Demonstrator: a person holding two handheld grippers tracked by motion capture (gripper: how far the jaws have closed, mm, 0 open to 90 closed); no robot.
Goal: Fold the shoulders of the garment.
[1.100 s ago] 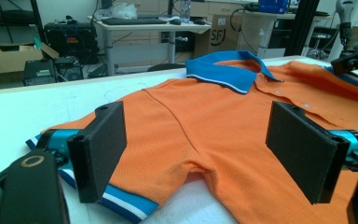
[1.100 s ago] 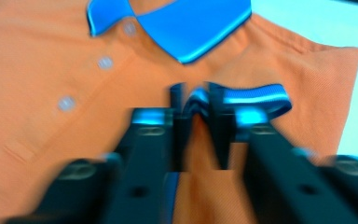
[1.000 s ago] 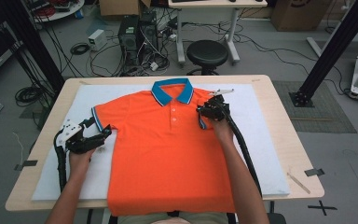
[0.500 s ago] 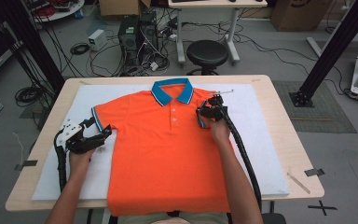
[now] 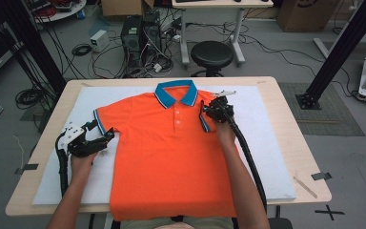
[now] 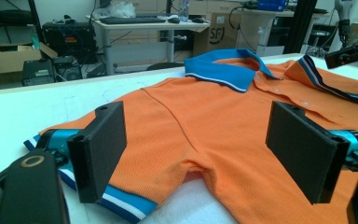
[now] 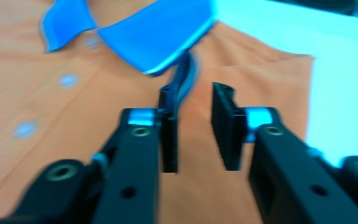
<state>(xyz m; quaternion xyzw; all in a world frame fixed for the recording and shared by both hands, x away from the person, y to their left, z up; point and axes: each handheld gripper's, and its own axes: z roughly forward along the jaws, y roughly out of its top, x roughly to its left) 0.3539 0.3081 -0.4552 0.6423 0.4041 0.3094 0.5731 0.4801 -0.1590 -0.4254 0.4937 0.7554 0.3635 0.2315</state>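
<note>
Looking down on the desk (image 5: 286,102), I see an orange polo shirt (image 5: 171,157) lying flat on a white mat (image 5: 267,143), blue collar (image 5: 175,92) at the far side. My left tongs (image 5: 106,137) sit at the shirt's left sleeve (image 5: 106,118), jaws spread wide, gripping nothing; in the left gripper view the sleeve's striped cuff (image 6: 121,205) lies just below them. My right tongs (image 5: 208,110) rest on the folded-in right sleeve (image 5: 204,120) near the collar, jaws parted a little. In the right gripper view (image 7: 193,130) orange cloth lies between the pads (image 7: 169,135), not pinched.
</note>
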